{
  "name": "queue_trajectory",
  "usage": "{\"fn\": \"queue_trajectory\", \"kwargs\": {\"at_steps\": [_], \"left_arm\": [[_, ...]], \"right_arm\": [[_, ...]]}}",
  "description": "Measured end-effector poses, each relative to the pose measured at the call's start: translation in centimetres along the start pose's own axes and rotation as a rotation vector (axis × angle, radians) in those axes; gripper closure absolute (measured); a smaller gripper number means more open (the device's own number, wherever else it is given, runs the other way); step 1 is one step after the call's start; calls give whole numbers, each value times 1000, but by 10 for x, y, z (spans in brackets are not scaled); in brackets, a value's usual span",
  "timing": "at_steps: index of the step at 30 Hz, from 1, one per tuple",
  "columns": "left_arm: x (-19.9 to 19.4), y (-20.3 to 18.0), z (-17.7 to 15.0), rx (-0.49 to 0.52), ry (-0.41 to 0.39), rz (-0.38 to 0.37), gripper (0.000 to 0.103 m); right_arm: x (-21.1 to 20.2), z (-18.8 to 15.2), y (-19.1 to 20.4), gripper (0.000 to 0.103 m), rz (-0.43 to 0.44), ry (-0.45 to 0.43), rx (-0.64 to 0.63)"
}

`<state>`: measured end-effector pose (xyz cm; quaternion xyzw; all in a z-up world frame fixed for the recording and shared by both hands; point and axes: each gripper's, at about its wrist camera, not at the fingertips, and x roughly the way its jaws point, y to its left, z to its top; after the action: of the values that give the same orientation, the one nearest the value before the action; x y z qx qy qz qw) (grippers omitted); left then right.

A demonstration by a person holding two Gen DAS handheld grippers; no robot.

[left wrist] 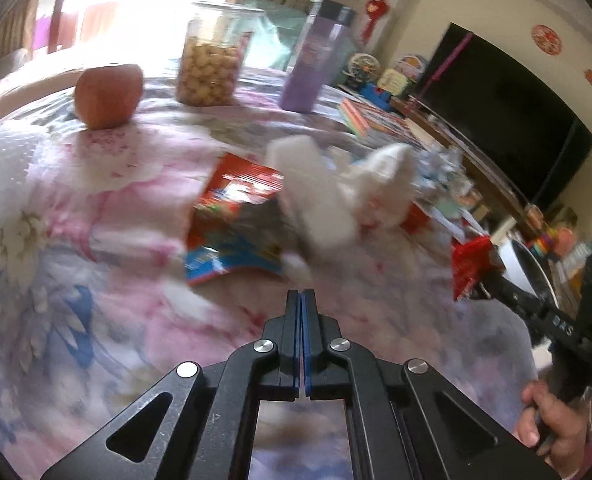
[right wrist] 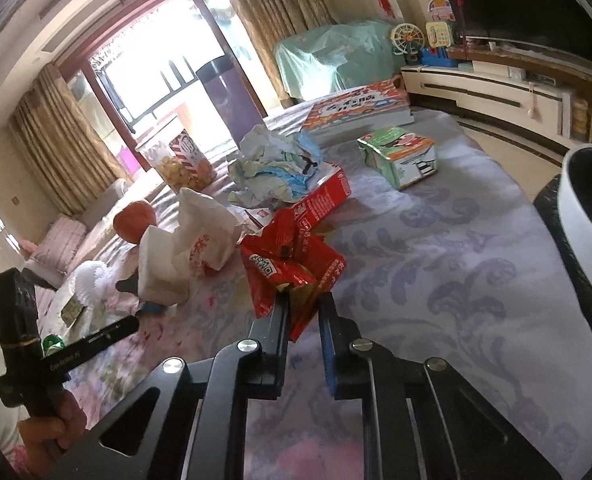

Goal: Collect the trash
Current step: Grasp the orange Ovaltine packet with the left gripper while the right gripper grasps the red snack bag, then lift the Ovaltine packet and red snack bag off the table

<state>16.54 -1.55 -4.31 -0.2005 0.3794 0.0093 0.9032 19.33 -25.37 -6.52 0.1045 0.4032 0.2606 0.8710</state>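
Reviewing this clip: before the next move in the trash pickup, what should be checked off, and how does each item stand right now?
1. Right gripper has the red snack wrapper between its pads: ok.
2. Left gripper holds trash: not ok, shut on nothing.
3. White crumpled bag collected: not ok, lies on the bedspread.
4. Blue-red wrapper collected: not ok, lies flat.
5. Apple clear of both grippers: ok.
6. White bin ready to take trash: cannot tell, only its rim shows.

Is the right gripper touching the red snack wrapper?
Touching. The right wrist view shows the right gripper with its jaws closed on the lower edge of the red snack wrapper.
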Motion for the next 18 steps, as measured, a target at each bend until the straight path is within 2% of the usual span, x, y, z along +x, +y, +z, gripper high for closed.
{"fn": "queue_trajectory", "kwargs": {"at_steps": [4, 8, 9, 10, 12, 18], "left_arm": [[-7, -10, -2, 32, -18, 5, 103], [-14, 0, 3, 18, -43, 55, 99], [-14, 4, 4, 7, -42, 65, 93], [-13, 10, 7, -10, -40, 80, 79], [-12, 18, 11, -39, -50, 98, 58], [8, 24, 30, -23, -70, 158, 58]], "right_arm": [[-15, -3, -4, 90, 6, -20, 5], [-25, -5, -7, 90, 11, -28, 11], [-27, -6, -6, 90, 12, -30, 11], [-28, -7, -6, 90, 12, -32, 12], [-29, -8, -4, 90, 11, -33, 11], [-27, -9, -3, 90, 13, -29, 15]]}}
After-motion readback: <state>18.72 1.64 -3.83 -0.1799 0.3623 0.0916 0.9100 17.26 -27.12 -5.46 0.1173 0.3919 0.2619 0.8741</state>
